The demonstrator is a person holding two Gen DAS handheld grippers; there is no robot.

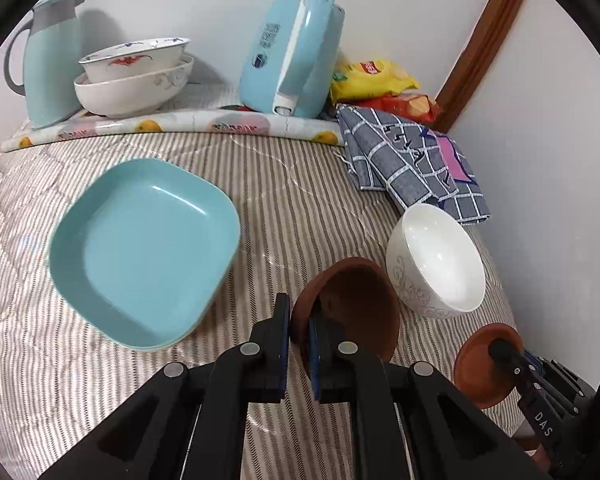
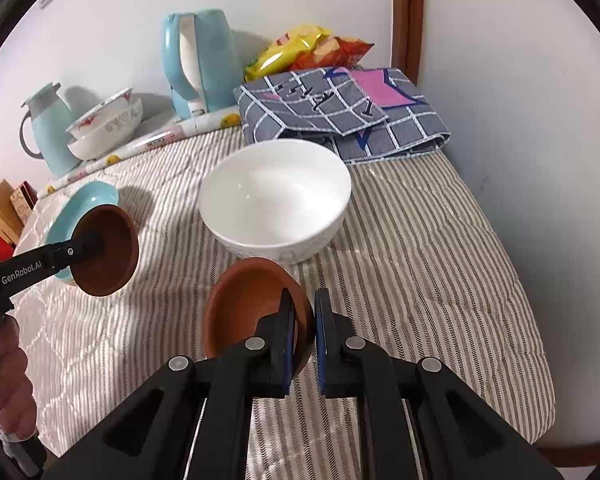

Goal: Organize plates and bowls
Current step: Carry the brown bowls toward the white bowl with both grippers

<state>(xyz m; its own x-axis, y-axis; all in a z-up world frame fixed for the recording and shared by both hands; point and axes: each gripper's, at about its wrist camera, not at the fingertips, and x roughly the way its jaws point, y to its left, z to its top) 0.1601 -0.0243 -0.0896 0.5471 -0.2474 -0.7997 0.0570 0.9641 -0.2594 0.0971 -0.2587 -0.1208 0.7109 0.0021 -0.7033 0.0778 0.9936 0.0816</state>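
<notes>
Bowls hang in both my claws: left claw (image 1: 299, 340) pinches one brown bowl's (image 1: 352, 300) rim, right claw (image 2: 304, 336) pinches another (image 2: 248, 300), above the bedspread (image 2: 420, 260).

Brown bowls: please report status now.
Left gripper shut on brown bowl. Right gripper shut on second brown bowl. White bowl, blue plate on table, nothing blocking.

A square blue plate (image 1: 144, 252) lay flat mid-surface. A white bowl (image 2: 276, 196) stood upright near the right edge. Two brown bowls (image 1: 352, 304) (image 2: 252, 304) hung tilted above the surface, pinched by their rims.
</notes>
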